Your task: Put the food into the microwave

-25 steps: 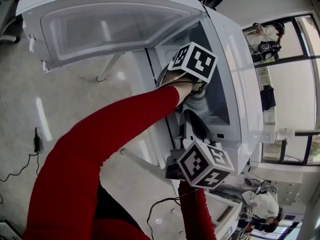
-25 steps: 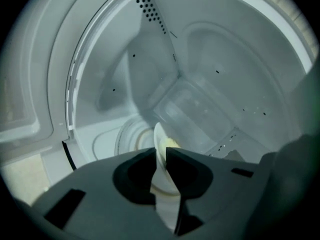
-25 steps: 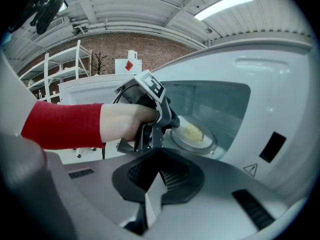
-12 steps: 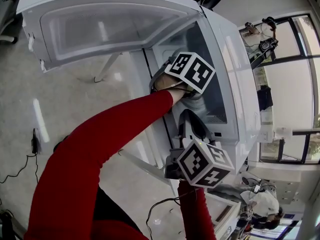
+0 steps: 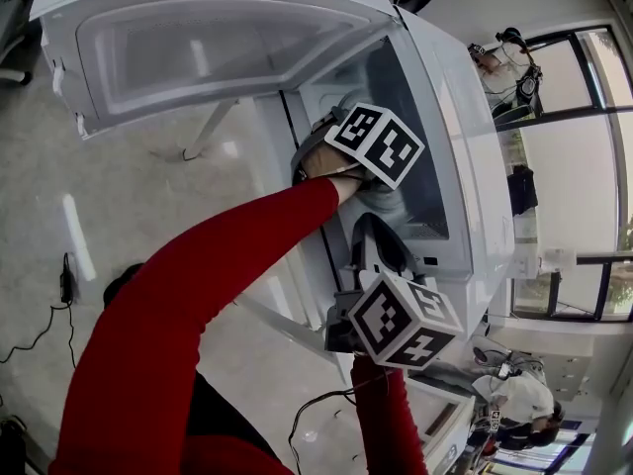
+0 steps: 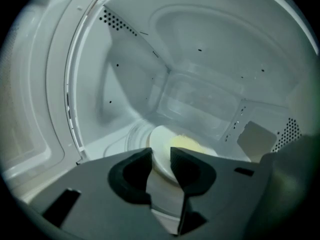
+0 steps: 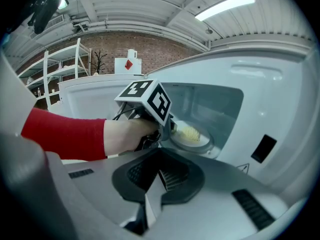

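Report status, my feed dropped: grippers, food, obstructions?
Left gripper jaws just opening, plate rim between them, ungripped. Right gripper shut, empty, outside. Yellow food inside microwave. Door open, path clear.

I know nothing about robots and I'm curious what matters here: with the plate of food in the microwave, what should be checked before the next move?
1. Food on the plate, inside the microwave: ok.
2. Left gripper let go: ok. Its jaws have just been opening and stand apart, with the plate's rim between them, not pressed.
3. Left gripper out of the microwave: not ok, it is inside.
4. Door swung wide: ok.
5. Right gripper free: ok, shut on nothing, outside the microwave.
6. Plate centred on the glass tray: cannot tell.
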Demonstrator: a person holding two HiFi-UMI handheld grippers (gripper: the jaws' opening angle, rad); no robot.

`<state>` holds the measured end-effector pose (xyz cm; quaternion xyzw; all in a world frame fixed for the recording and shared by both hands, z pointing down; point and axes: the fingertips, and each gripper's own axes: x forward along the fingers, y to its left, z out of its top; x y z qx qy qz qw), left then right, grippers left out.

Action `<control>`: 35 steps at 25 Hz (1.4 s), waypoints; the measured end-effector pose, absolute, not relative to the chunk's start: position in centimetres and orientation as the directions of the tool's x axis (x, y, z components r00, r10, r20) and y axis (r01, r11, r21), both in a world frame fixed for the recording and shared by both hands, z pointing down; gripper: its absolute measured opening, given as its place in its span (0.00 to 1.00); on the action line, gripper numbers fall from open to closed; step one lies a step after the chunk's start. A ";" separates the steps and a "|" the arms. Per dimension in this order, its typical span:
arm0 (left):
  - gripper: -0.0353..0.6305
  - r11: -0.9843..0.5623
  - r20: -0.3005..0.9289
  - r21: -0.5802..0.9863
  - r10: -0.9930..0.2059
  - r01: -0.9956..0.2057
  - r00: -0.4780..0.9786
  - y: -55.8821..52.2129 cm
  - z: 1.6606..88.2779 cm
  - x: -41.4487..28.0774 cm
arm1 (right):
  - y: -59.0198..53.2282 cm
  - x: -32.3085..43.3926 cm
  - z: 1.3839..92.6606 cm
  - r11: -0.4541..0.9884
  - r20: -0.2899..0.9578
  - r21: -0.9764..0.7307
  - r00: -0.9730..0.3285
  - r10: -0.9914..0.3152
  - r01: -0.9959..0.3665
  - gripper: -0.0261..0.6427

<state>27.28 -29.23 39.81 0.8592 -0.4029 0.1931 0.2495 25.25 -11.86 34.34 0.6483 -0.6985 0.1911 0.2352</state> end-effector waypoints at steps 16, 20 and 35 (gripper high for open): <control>0.11 -0.537 0.370 0.434 -0.626 -0.723 0.687 -30.0 36.5 23.3 | -12.4 24.6 34.1 0.087 0.563 0.020 -0.061 -0.824 -0.996 0.06; 0.07 -0.523 0.314 0.511 -0.626 -0.682 0.714 -29.0 35.2 21.2 | -12.6 23.7 33.4 0.097 0.550 0.009 -0.076 -0.832 -0.995 0.06; 0.07 -0.447 0.127 0.743 -0.637 -0.499 0.760 -21.2 32.1 13.7 | -11.4 19.5 30.4 0.176 0.475 -0.099 -0.202 -0.857 -0.979 0.06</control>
